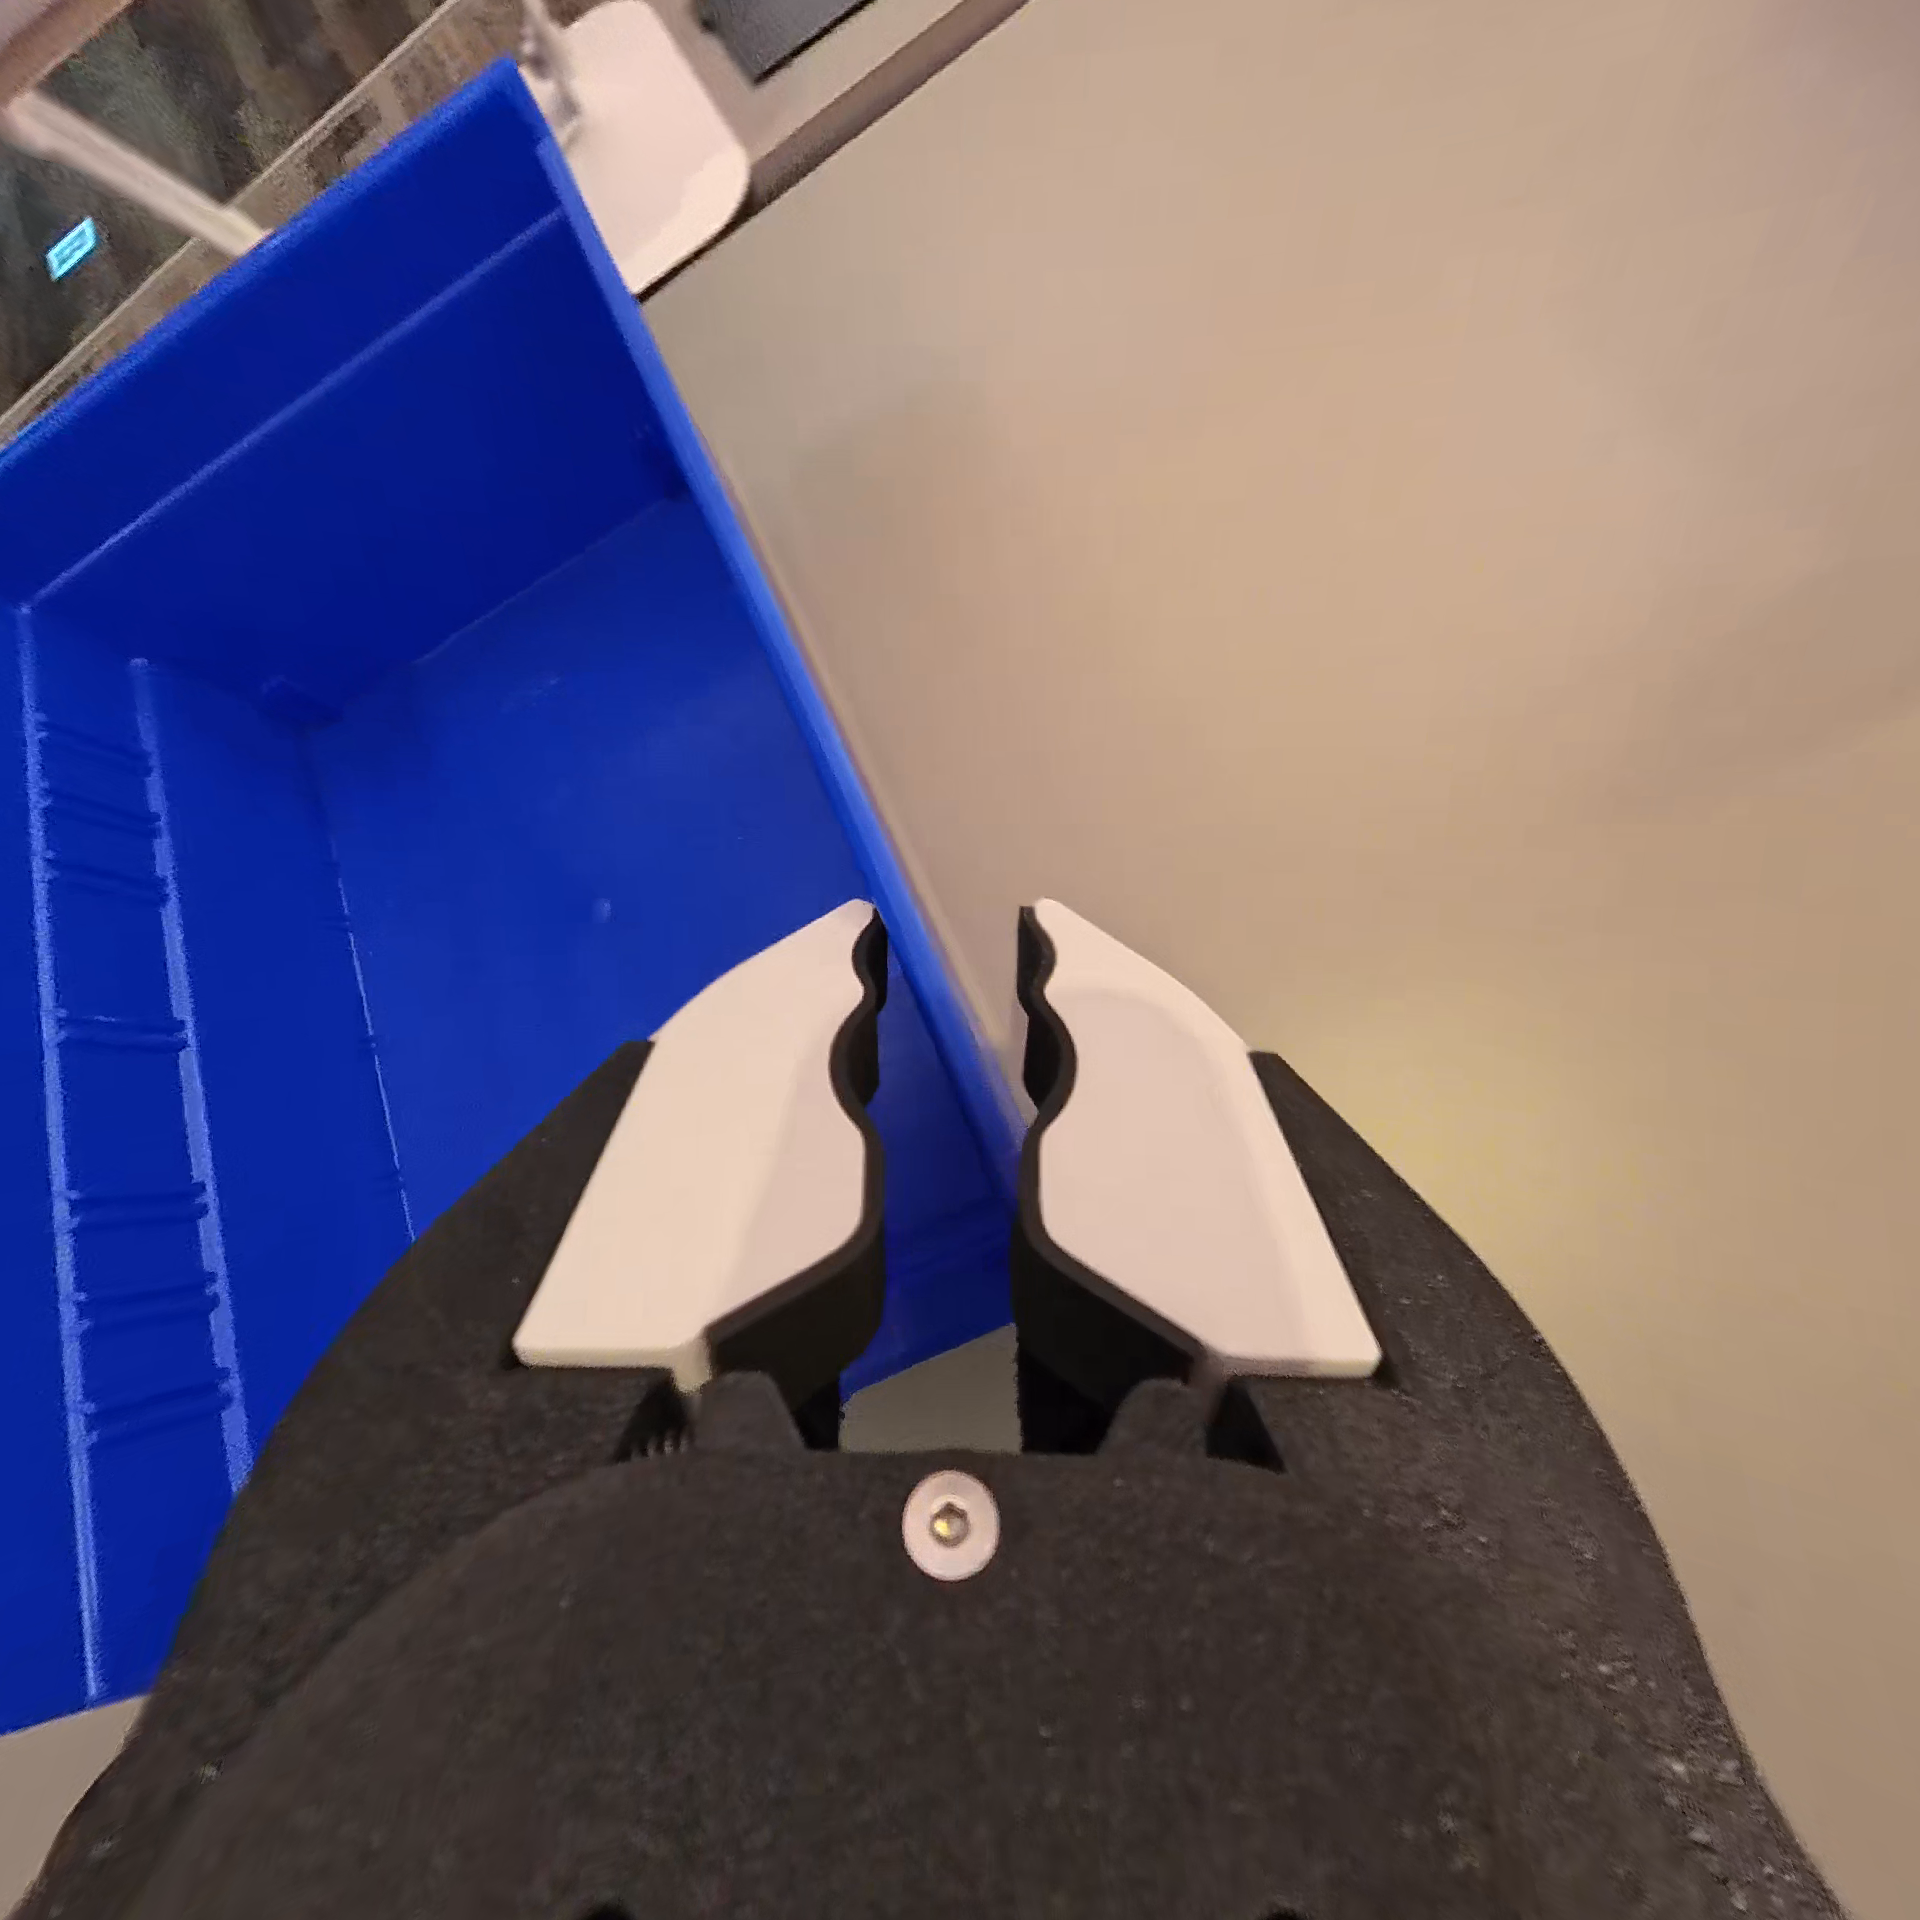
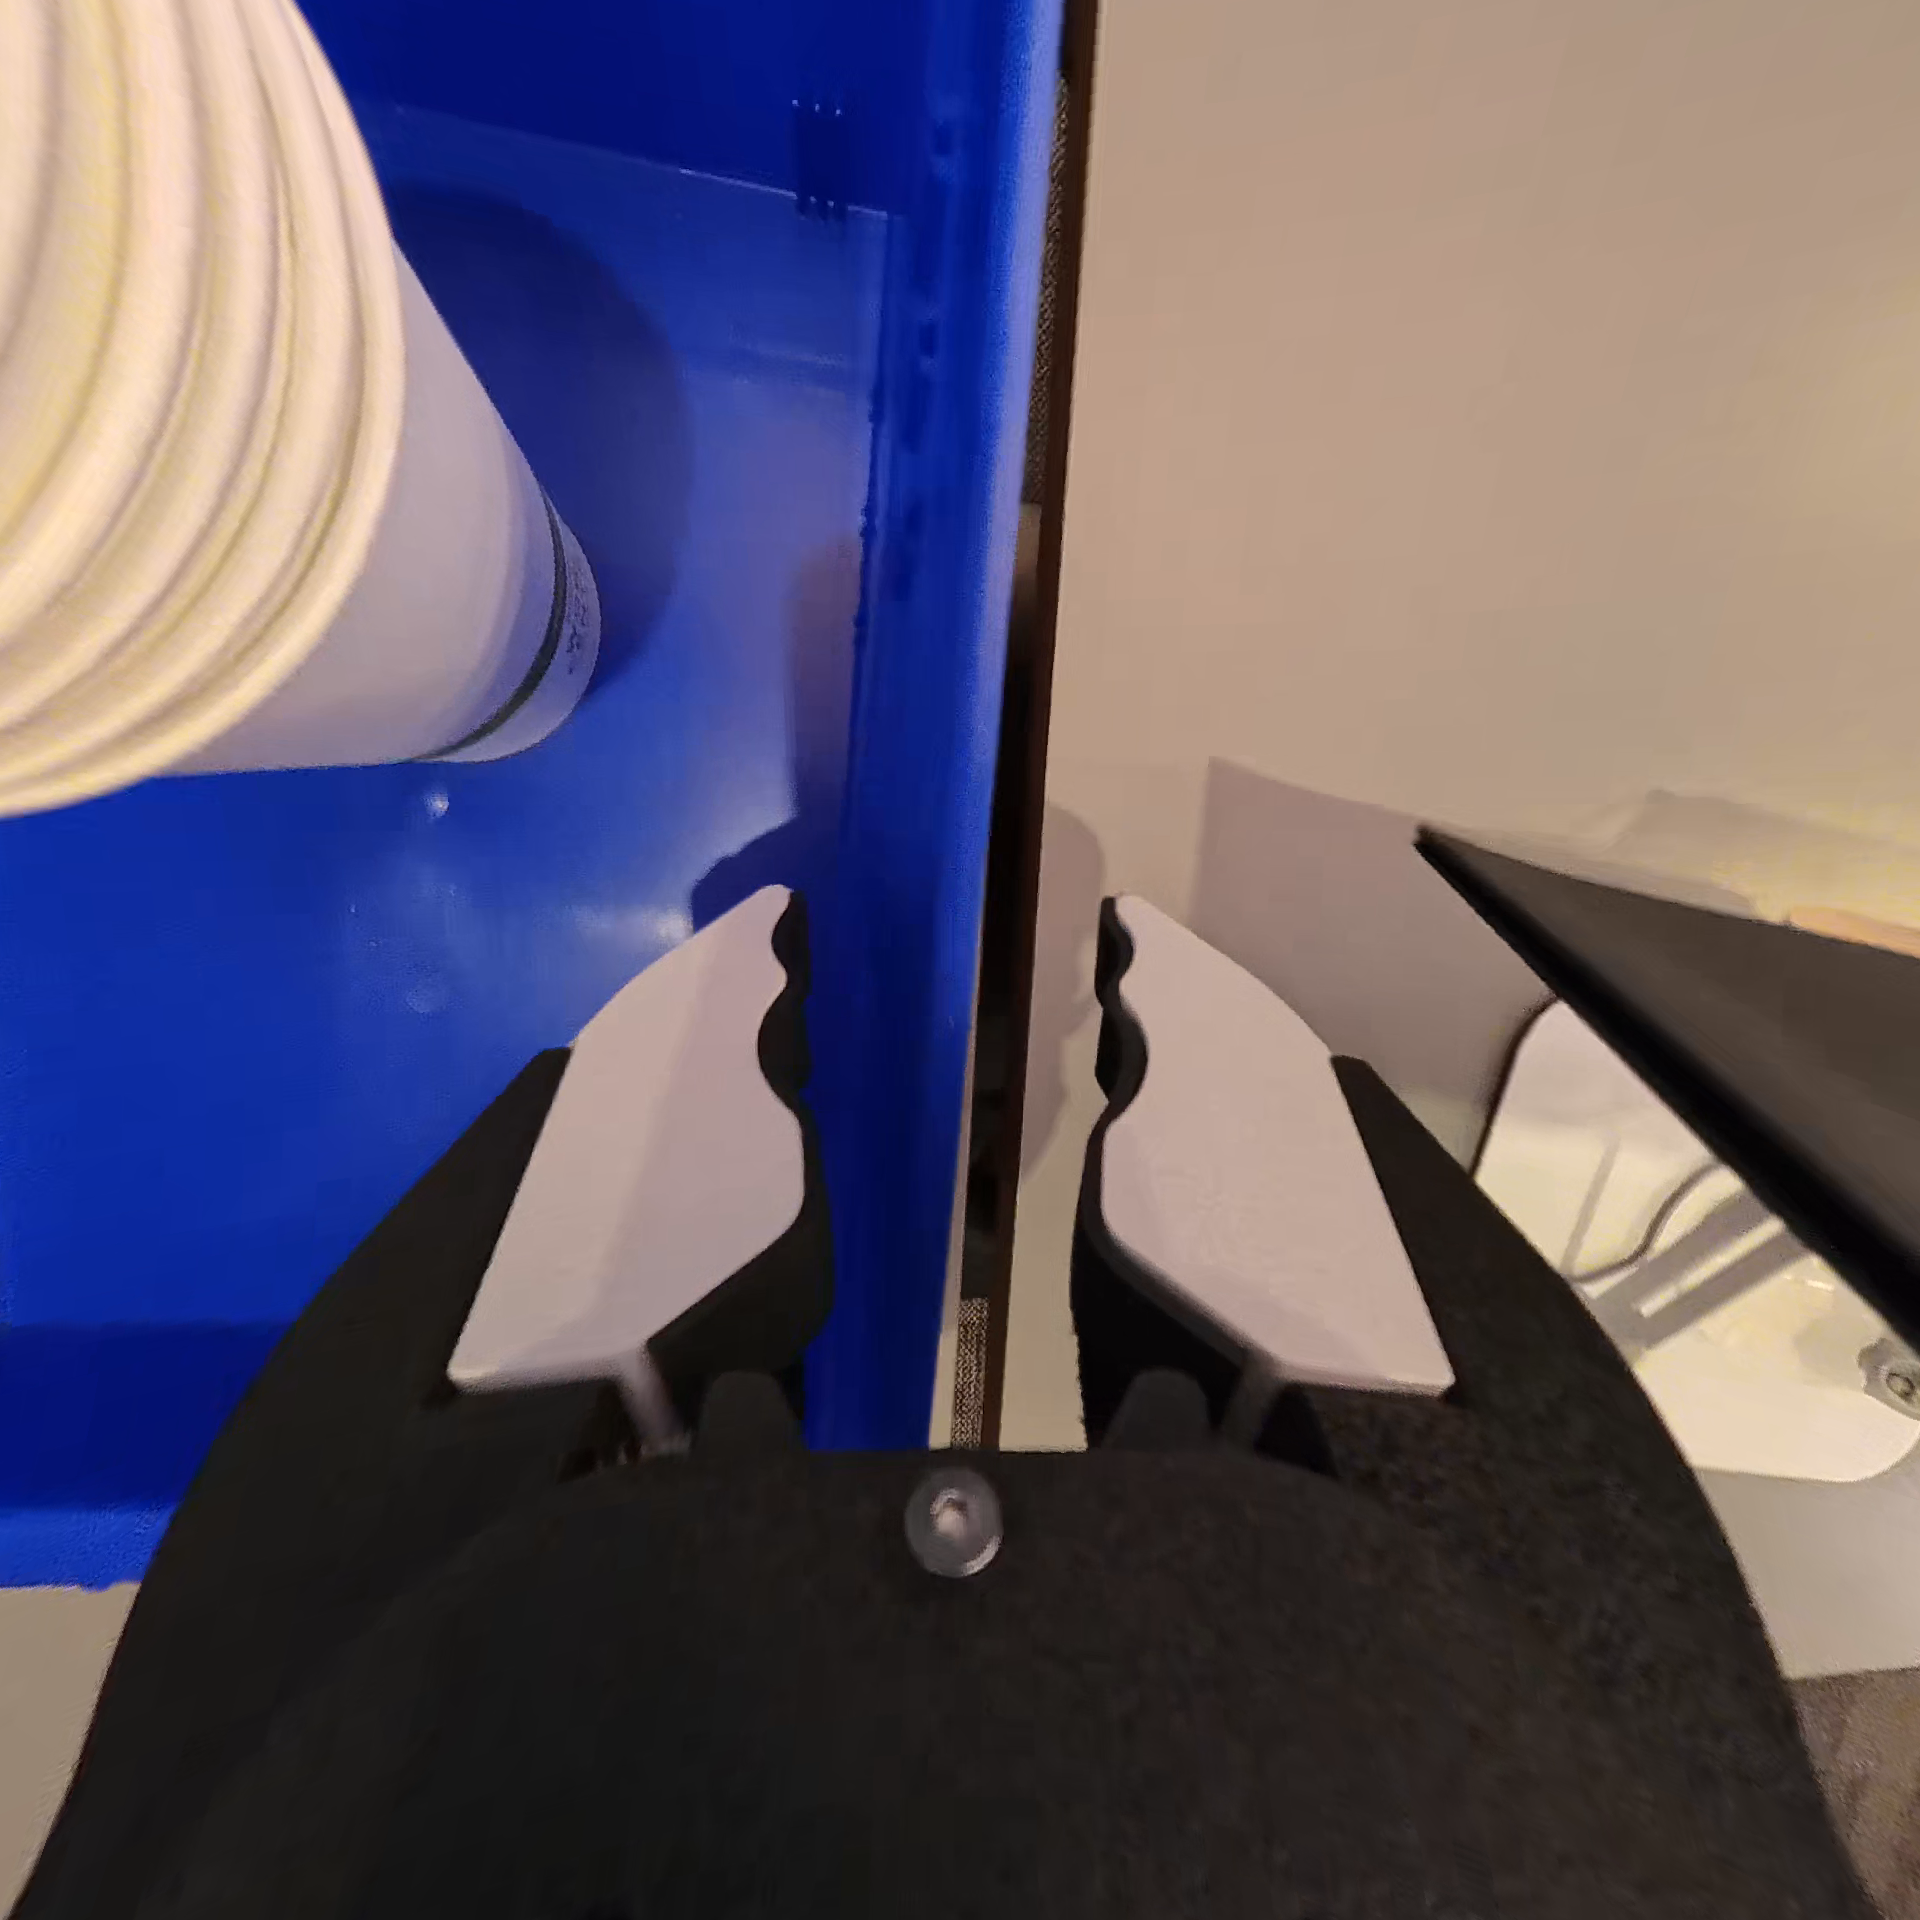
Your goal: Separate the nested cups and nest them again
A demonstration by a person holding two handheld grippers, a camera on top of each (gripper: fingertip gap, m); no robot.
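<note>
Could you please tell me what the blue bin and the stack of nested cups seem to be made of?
Blue bin: probably moulded plastic, glossy, with soft highlights and ribbed walls. Stack of nested cups: likely paper, matte white, with thin rolled rims layered closely.

A stack of nested white paper cups [image 2: 239, 436] lies on its side inside the blue bin [image 2: 914, 623]. Many rolled rims crowd together; its narrow base points toward the bin's side wall.
</note>
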